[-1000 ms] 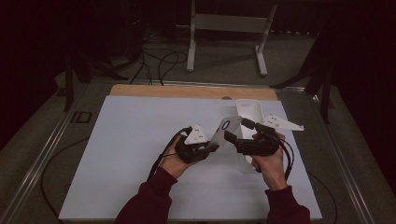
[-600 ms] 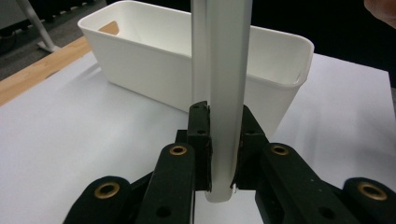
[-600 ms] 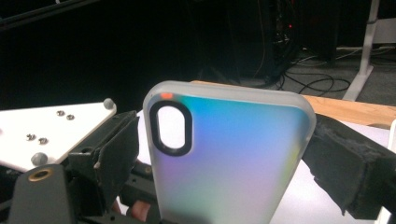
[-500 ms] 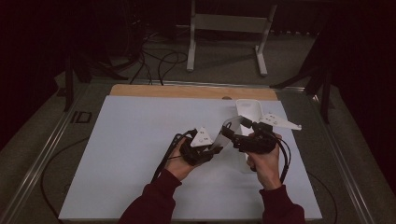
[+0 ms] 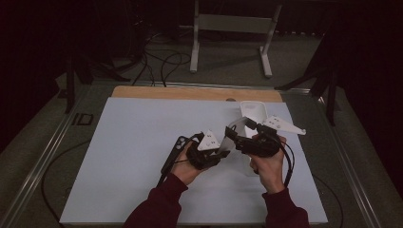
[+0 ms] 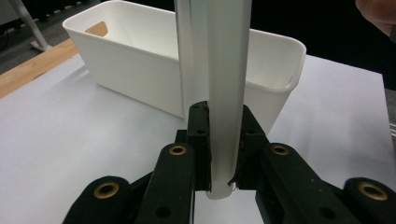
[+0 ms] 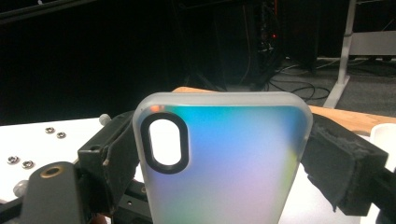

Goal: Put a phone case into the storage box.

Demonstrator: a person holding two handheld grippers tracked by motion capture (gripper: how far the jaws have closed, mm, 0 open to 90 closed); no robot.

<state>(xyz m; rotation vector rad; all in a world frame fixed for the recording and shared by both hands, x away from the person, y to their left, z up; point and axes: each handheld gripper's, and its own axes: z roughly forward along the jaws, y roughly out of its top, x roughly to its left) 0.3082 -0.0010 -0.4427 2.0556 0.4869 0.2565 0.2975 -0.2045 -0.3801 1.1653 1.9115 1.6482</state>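
- Your left gripper point(image 5: 222, 153) sits just below the centre of the high view, angled toward the upper right, its jaws clamped on the lower edge of the frosted translucent phone case point(image 6: 219, 93).
- In the left gripper view that case stands upright, edge-on, in front of the white rectangular plastic bin point(image 6: 140, 70).
- Your right gripper point(image 5: 230, 133) points left from right of centre; its jaws flank the case's sides point(image 7: 219, 163), but I cannot tell whether they press it.
- Both forearms enter from the bottom edge over the white table mat point(image 5: 138, 142).
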